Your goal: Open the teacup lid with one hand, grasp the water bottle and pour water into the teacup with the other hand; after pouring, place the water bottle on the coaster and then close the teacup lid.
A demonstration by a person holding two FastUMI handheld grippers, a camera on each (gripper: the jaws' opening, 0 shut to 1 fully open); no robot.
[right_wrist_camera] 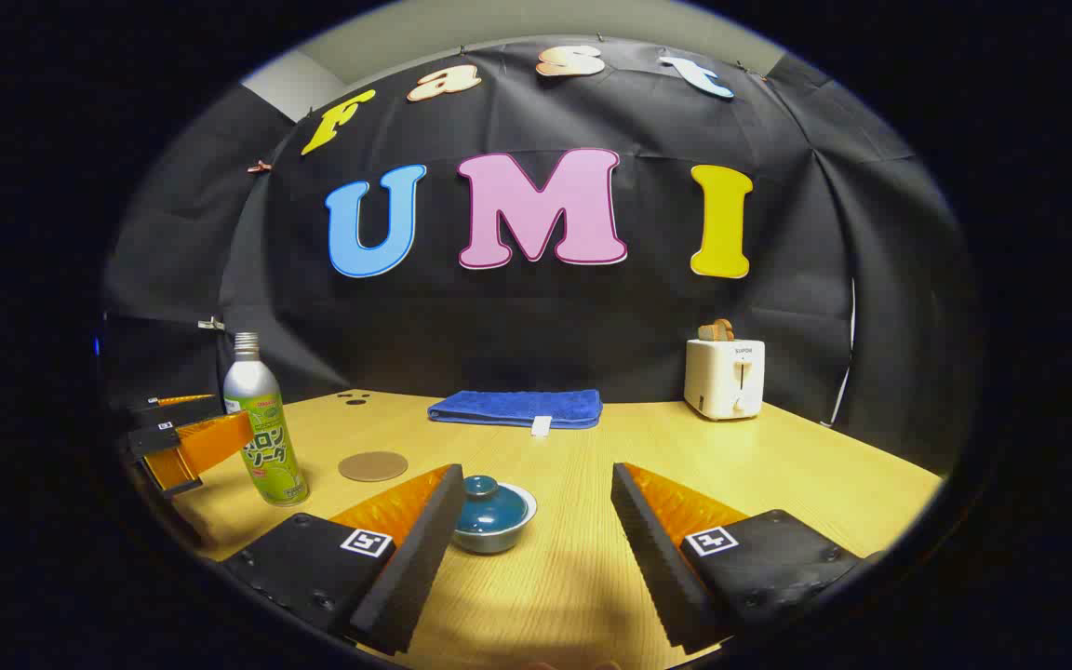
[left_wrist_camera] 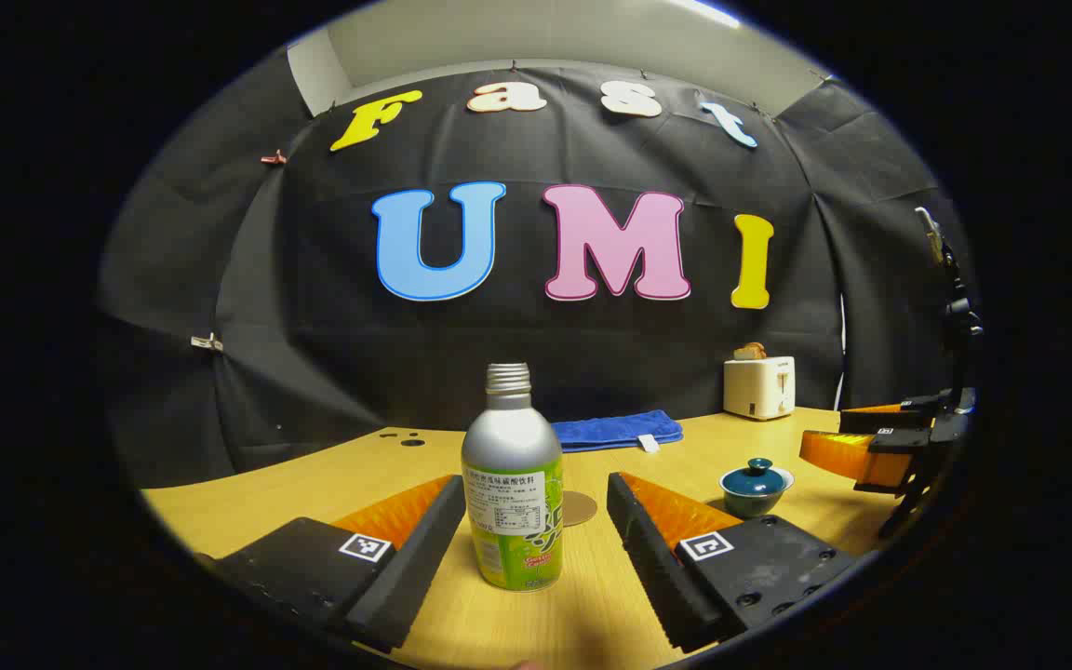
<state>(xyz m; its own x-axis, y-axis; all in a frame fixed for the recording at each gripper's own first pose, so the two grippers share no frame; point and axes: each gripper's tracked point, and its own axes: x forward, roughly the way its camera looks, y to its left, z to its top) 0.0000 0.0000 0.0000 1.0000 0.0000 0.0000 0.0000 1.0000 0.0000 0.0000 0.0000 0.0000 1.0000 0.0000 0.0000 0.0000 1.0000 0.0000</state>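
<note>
Left gripper open around water bottle.

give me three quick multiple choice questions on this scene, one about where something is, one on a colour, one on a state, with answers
1. Where does the water bottle stand?
A. between the open fingers of the left gripper
B. on the coaster
C. on the towel

2. What colour is the folded towel at the back of the table?
A. red
B. blue
C. white

3. What state is the teacup in?
A. lid off, lying beside it
B. tipped on its side
C. lid on

Answers:
1. A, the left gripper view shows the bottle upright between its two fingers, with the coaster bare behind it.
2. B, the towel is blue in both views.
3. C, the right gripper view shows the knobbed lid seated on the cup, near the open right gripper.
</note>
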